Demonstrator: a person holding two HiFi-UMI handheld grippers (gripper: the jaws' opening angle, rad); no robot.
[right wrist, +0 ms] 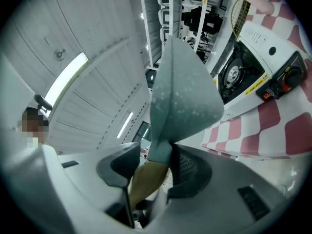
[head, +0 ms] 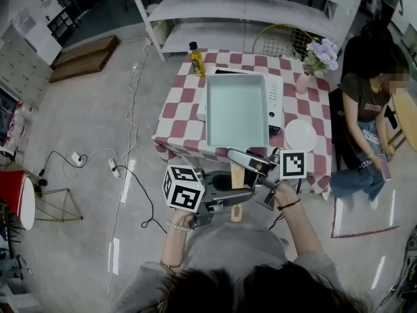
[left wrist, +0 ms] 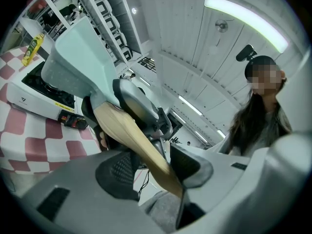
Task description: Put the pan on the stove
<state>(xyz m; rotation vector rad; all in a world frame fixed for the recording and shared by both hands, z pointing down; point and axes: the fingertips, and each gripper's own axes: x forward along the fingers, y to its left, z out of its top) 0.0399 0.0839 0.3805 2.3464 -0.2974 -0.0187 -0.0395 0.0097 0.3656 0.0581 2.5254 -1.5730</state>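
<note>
A square pale-green pan (head: 236, 109) with a wooden handle (head: 237, 177) lies over the white stove (head: 275, 96) on the checkered table (head: 179, 119). Whether it touches the burner I cannot tell. My left gripper (head: 227, 198) is shut on the handle's near end, and my right gripper (head: 246, 162) is shut on it closer to the pan. In the left gripper view the handle (left wrist: 131, 130) runs between the left gripper's (left wrist: 151, 165) pads up to the pan (left wrist: 78, 57) above the stove (left wrist: 29, 94). In the right gripper view the right gripper (right wrist: 148, 167) clamps the handle (right wrist: 146, 179) below the pan (right wrist: 183, 91).
A yellow oil bottle (head: 195, 59) stands at the table's far left corner. A white plate (head: 300, 135) and a vase of flowers (head: 313, 64) are right of the stove. A person (head: 365, 109) sits by the table's right side. Cables (head: 124, 168) lie on the floor at left.
</note>
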